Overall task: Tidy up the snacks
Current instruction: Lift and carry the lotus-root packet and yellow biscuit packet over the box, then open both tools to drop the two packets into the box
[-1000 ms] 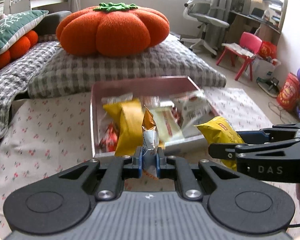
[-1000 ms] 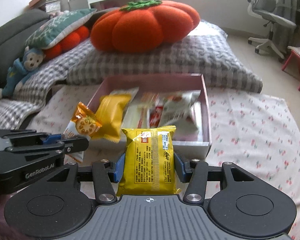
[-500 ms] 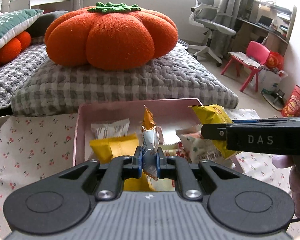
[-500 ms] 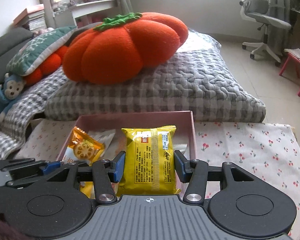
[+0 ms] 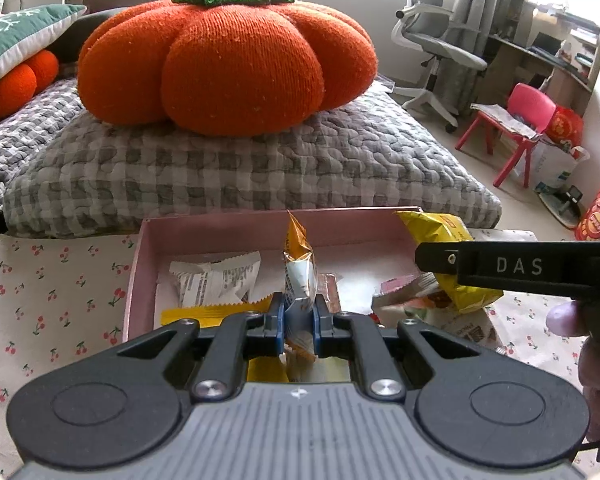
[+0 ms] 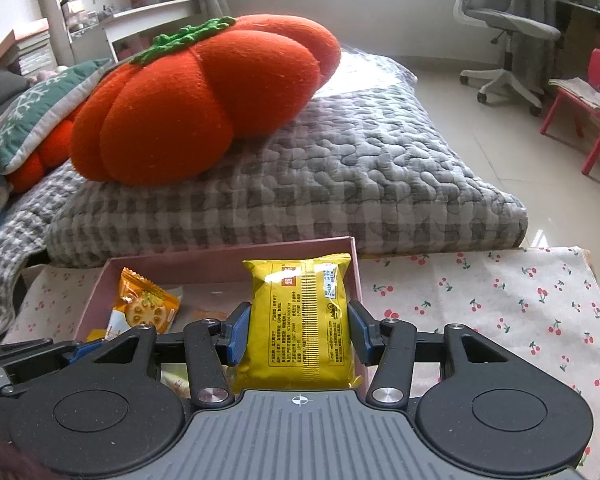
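Right wrist: yellow pkt (image 6: 302, 322) pinched in right hand-held gripper (image 6: 300, 330), over pink box (image 6: 228, 258).

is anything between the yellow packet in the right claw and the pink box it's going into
Nothing visible blocks it. The yellow packet, gripped in the right claw, hangs at the pink box, whose top is open. Other snacks already lie inside.

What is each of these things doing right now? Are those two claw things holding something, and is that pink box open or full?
Left tool: shut on the orange-and-white packet, held over the box.
Right tool: shut on the yellow packet.
Pink box: open, no lid in sight, partly filled with snacks.
White packet: lying flat inside the box.
Pumpkin cushion: resting on the grey checked quilt.
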A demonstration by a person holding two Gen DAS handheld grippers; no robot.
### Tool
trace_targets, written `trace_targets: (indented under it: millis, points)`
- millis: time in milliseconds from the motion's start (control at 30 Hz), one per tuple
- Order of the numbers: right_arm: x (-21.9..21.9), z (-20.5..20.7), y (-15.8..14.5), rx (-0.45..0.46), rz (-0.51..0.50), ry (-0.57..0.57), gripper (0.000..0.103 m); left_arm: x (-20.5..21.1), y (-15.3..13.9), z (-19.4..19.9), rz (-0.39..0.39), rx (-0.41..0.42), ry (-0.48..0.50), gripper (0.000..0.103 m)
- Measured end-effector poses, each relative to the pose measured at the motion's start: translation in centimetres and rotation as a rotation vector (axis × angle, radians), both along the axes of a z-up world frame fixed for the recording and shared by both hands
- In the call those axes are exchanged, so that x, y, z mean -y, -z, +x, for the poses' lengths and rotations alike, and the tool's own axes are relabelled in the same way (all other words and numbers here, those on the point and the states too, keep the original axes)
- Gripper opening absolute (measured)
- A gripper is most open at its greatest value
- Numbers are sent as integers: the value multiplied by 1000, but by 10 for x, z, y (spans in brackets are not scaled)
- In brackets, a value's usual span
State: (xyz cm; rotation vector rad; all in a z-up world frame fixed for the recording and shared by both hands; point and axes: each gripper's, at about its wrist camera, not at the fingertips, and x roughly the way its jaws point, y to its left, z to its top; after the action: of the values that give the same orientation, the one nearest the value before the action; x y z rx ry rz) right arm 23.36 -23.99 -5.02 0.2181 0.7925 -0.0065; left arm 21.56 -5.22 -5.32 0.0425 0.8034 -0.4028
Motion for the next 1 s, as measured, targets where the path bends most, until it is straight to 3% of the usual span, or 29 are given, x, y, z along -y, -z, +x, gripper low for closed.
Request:
trace_targets:
  millis: [333, 633, 733, 800, 1000]
  points:
    - [-8, 13, 3, 2, -6, -17, 50, 8, 5, 9, 39, 5, 0, 16]
    - [-11, 19, 7, 2, 3, -11, 50, 9, 6, 5, 37, 32, 26, 40]
    - [-11, 18, 4, 16, 12, 9, 56, 6, 4, 2, 29, 43, 27, 53]
    - [-9, 15, 2, 20, 26, 15, 72, 4, 2, 1, 26, 48, 28, 62]
    - [-11, 5, -11, 28, 20, -3, 82, 1, -2, -7, 42, 59, 29, 78]
